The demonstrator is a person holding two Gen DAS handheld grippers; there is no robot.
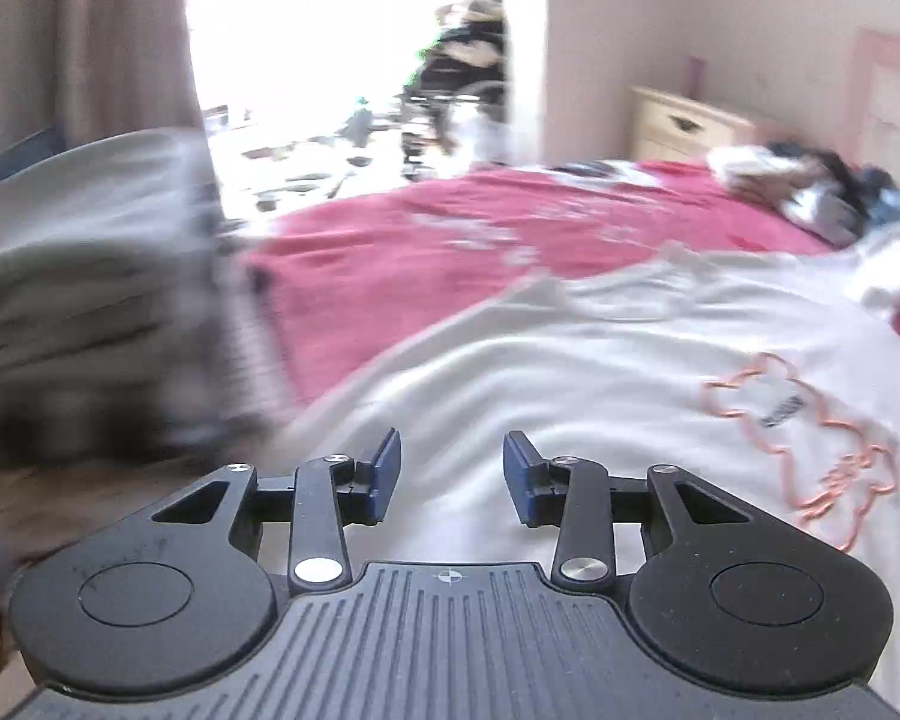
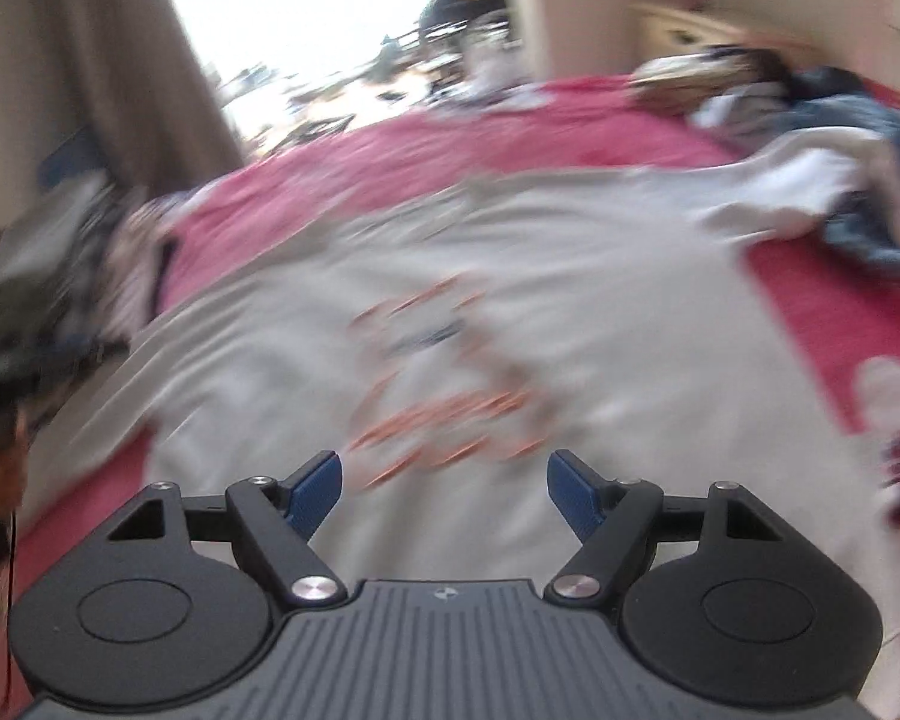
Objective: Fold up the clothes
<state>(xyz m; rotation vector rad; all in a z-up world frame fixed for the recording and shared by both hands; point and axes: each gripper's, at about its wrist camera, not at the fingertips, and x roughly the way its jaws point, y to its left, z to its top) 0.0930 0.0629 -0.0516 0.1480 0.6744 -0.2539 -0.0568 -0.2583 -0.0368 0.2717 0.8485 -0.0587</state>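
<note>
A white T-shirt with an orange bear outline lies spread flat on the red bedspread. My left gripper hovers over the shirt's near left part, its blue pads apart with nothing between them. In the right wrist view the same white shirt shows blurred, its orange print just ahead of my right gripper. That gripper stands wide open and empty above the shirt.
A stack of folded grey clothes sits at the left bed edge. A heap of mixed unfolded clothes lies at the far right of the bed. A wooden nightstand stands by the wall, a curtain beside the bright window.
</note>
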